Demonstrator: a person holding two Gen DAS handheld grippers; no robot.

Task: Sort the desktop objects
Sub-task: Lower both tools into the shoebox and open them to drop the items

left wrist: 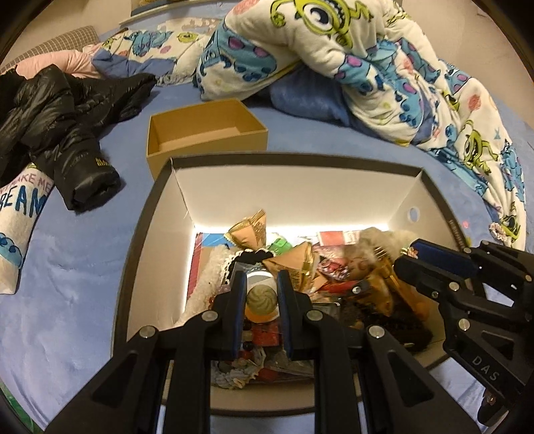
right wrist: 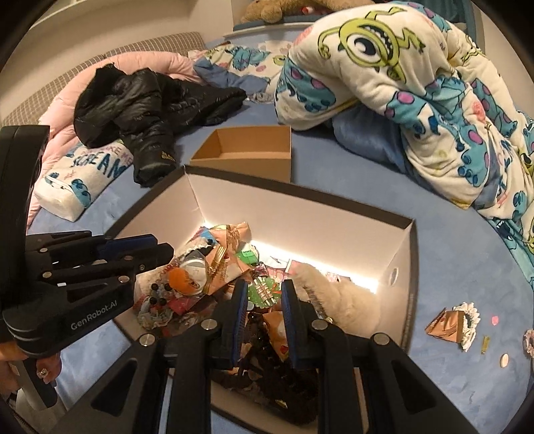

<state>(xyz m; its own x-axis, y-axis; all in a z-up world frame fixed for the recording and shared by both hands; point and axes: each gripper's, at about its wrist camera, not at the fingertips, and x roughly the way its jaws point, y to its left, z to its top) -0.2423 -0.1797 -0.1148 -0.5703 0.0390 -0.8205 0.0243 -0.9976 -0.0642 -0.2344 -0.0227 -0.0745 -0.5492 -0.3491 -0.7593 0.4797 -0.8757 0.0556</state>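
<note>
- Both grippers hover over a cluttered white box on a blue bed.
- Left gripper nearly clenched, grasping nothing.
- Right gripper likewise narrow, empty.
- Empty cardboard box sits just behind.

Setting: a home bedroom. You work on a bed with a blue sheet; around you lie a cartoon-monster blanket, a matching pillow, a black puffer jacket, a plush toy.
</note>
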